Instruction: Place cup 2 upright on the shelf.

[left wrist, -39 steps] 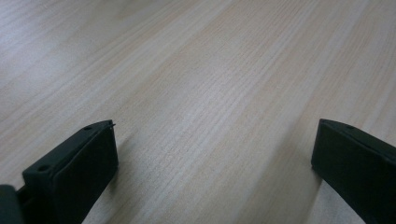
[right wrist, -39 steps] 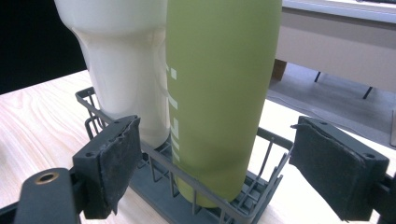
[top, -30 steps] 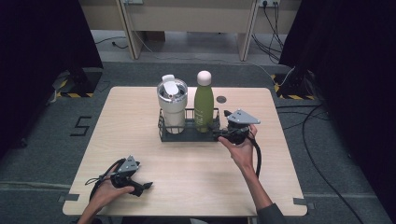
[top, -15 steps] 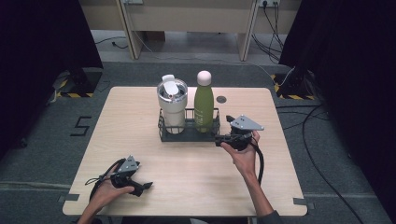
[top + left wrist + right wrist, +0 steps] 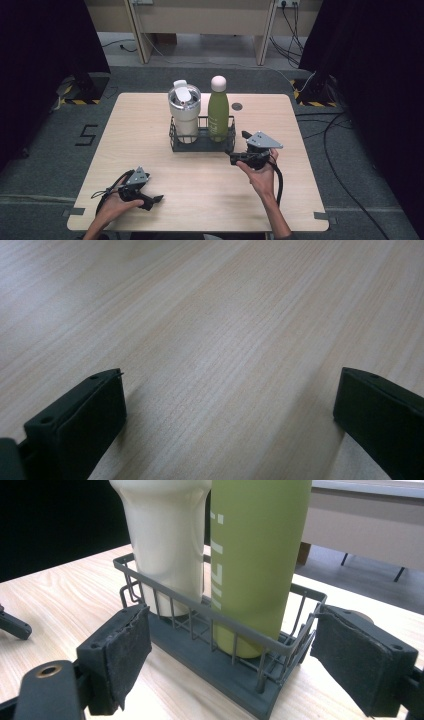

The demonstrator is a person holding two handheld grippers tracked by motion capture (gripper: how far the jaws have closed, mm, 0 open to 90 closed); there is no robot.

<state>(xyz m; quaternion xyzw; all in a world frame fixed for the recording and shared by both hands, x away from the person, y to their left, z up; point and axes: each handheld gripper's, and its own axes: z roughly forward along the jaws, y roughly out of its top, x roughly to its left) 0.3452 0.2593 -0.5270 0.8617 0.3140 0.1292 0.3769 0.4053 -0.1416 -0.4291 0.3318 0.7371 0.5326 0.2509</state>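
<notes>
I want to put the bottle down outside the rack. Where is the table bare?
Bare: the table left of the rack, and the wide front strip between the left gripper and right gripper. Crowded: the rack's right end, where the bottle stands.

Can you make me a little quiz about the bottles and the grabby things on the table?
1. True or false: the green bottle stands inside the wire basket.
2. Which gripper is nearer the basket?
A. left gripper
B. right gripper
3. Fill in: next to the green bottle, the basket holds a white ____.

Key
1. True. It stands upright in the basket.
2. B. In the right gripper view its open jaws stand on either side of the basket's near end, without pressing on it; the left gripper rests low over bare table.
3. Tumbler, with a lid on top.
</notes>
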